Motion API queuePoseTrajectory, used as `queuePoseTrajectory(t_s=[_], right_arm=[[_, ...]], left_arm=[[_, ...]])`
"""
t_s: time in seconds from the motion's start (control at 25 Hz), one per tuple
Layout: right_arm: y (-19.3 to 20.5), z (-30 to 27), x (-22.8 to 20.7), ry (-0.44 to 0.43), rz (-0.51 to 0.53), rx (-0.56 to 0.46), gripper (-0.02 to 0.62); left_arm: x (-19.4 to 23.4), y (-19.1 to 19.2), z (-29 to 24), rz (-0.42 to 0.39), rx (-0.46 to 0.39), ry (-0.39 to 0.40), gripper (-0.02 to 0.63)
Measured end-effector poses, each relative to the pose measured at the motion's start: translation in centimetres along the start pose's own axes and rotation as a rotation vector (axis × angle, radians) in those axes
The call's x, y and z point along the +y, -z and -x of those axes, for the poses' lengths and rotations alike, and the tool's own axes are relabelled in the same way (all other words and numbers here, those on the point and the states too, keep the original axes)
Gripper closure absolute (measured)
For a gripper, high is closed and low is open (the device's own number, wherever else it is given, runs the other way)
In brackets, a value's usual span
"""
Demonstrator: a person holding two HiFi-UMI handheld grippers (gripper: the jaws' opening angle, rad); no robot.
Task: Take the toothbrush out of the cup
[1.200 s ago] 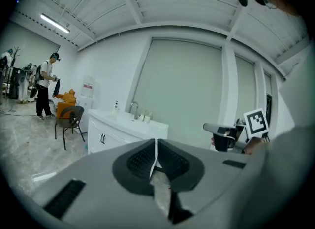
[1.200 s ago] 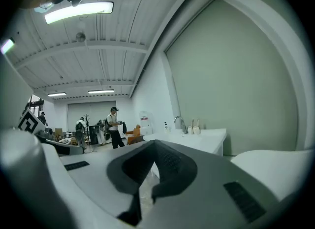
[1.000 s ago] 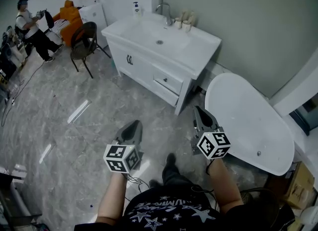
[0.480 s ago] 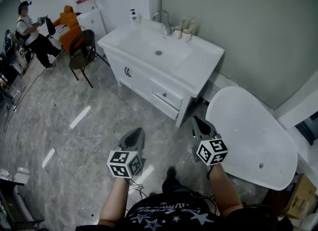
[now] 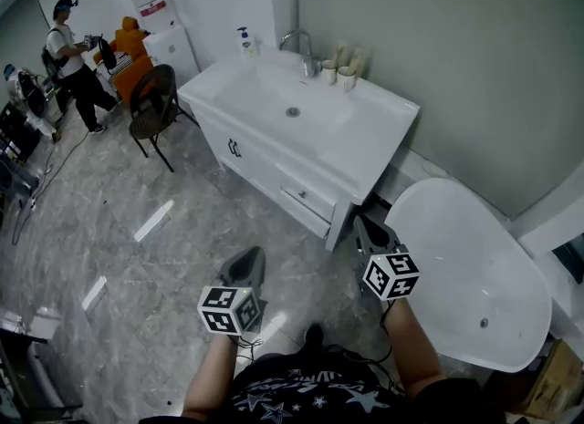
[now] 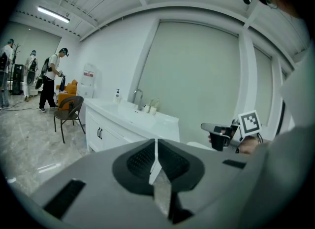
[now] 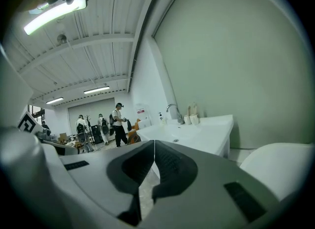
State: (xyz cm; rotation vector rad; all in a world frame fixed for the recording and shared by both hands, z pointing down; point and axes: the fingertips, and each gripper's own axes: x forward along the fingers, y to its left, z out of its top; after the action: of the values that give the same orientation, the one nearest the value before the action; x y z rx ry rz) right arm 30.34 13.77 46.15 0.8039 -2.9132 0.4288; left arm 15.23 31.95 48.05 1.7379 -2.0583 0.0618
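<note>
Two small white cups [image 5: 330, 71] [image 5: 347, 77] stand on the back of the white vanity [image 5: 365, 139], just right of the faucet [image 5: 301, 46]. Pale toothbrushes [image 5: 356, 60] stick up out of them, too small to make out in detail. In the left gripper view the cups [image 6: 150, 109] look tiny; in the right gripper view the cups [image 7: 191, 119] sit by the faucet. My left gripper [image 5: 250, 256] and right gripper [image 5: 363, 223] hang over the floor, well short of the vanity, both shut with nothing held. Their jaws meet in a line in both gripper views, left [image 6: 156, 143] and right [image 7: 154, 144].
A white bathtub [image 5: 465, 267] lies at the right, close to my right gripper. A soap bottle [image 5: 244, 42] stands on the vanity's left corner. A dark chair [image 5: 153, 94], an orange seat [image 5: 128, 44] and a standing person [image 5: 78, 67] are at the far left.
Both grippers have travelled forward across the floor towards the vanity, which now looks nearer and larger. Both stay shut. The person at the left has shifted a little.
</note>
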Motion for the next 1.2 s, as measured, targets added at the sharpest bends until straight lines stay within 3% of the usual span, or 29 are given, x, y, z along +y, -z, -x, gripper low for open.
queuePoseTrajectory(t_s=[0.48, 0.76, 1.2], right_arm=[[0.9, -4.0, 0.7, -0.01, -0.017, 0.06, 0.581], [0.2, -7.1, 0.1, 0.078, -0.026, 0.05, 0.581], [-0.8, -17.5, 2.4, 0.175, -0.04, 0.056, 0.581]], left_arm=[[4.0, -1.0, -1.1, 0.046, 0.001, -0.042, 0.577], [6.1, -3.1, -6.0, 0.027, 0.011, 0.064, 0.577], [16.8, -8.2, -11.6, 0.019, 0.027, 0.144, 0.577]])
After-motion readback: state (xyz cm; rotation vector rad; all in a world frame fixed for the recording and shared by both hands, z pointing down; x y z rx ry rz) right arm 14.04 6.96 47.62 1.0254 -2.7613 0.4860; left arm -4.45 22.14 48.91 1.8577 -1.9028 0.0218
